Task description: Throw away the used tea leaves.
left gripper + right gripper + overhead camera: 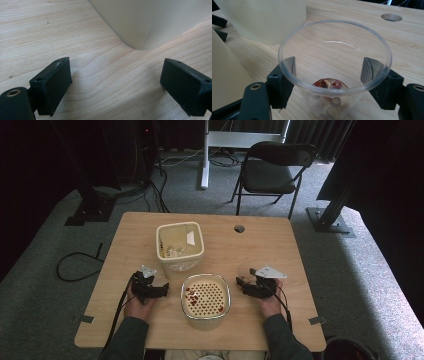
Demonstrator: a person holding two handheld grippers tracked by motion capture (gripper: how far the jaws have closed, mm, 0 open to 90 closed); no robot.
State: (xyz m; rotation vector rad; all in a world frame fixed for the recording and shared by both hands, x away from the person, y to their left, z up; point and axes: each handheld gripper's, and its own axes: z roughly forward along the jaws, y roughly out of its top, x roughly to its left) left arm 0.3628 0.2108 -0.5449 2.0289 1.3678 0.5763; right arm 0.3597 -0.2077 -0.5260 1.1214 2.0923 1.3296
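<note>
while my right hand-held gripper [329,82] clasps a clear plastic cup [334,62] with a few red bits at its bottom, one jaw on each side of its wall, my left hand-held gripper [115,82] sits on the wooden surface [280,245] with jaws spread wide and nothing between them. between the two stands a cream strainer tub [205,296] holding red pieces, and beyond it a taller cream bin [179,242].
</note>
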